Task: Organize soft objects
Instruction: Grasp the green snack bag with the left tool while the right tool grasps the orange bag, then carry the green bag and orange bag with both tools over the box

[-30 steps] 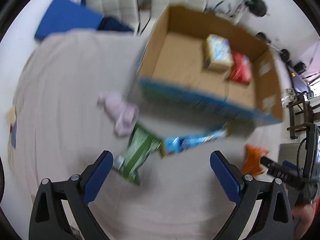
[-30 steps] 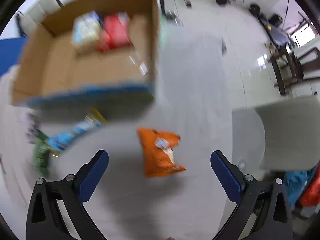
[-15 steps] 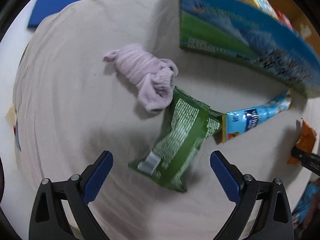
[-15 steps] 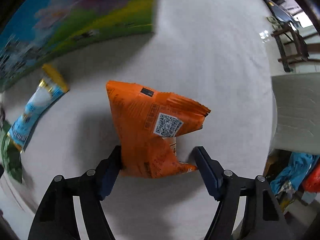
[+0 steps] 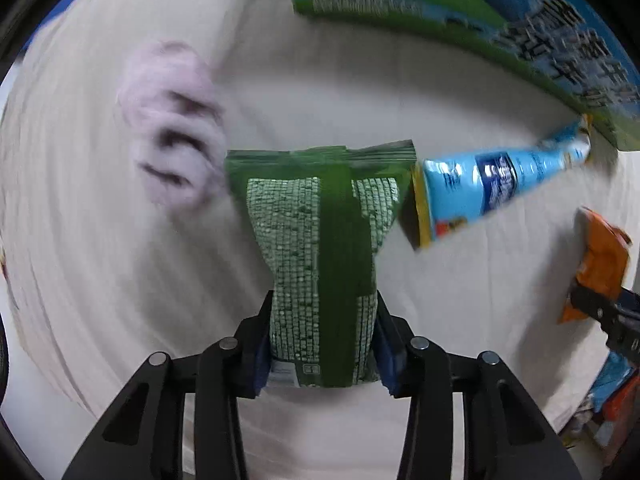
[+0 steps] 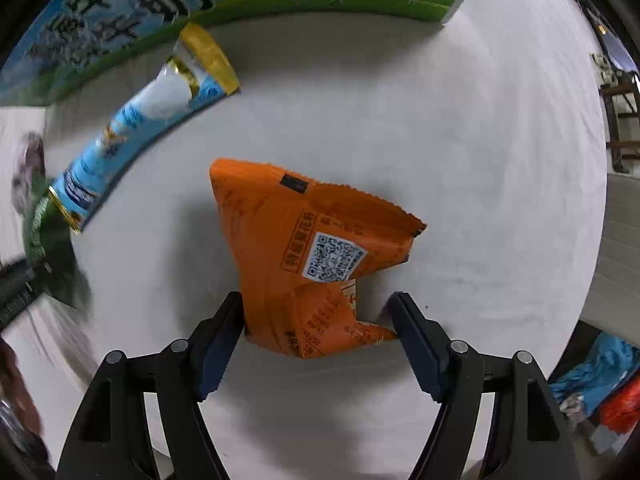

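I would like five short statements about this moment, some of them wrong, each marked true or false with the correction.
1. The left hand-held gripper is closed on the green packet. True.
2. The orange packet sits between the fingers of the right hand-held gripper. True.
3. The long blue packet lies inside the cardboard box. False: it lies on the white cloth, outside the box, along its printed wall.
4. The pink soft item is held by the left hand-held gripper. False: it lies on the cloth, left of the green packet.
5. The side of the orange packet facing the camera shows a QR code. True.
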The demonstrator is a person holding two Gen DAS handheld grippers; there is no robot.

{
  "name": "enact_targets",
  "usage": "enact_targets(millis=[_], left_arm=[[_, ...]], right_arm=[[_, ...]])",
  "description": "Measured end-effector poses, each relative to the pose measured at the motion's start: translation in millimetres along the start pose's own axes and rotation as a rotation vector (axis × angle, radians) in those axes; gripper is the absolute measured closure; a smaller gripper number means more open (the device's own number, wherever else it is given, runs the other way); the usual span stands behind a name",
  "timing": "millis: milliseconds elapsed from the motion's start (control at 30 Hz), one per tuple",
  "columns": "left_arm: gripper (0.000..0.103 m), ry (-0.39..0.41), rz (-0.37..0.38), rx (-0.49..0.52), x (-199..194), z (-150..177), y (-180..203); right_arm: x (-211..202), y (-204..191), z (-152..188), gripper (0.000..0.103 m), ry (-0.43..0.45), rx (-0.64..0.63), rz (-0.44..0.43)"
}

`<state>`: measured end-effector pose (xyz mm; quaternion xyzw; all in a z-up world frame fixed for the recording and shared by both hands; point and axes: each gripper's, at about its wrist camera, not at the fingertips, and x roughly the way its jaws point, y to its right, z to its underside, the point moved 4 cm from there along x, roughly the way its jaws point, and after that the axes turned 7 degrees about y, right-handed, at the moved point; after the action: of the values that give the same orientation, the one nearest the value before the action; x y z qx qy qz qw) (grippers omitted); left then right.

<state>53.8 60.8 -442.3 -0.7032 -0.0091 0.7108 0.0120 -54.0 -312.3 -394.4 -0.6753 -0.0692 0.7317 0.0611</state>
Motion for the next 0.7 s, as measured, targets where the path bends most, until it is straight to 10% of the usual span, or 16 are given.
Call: enact_targets(millis=[700], left_arm=[[0.064,-0.01,0.072,0.008,11,63,78]], right_arm=[[4,9,54,0.034,-0.041,-0.007,0.009]])
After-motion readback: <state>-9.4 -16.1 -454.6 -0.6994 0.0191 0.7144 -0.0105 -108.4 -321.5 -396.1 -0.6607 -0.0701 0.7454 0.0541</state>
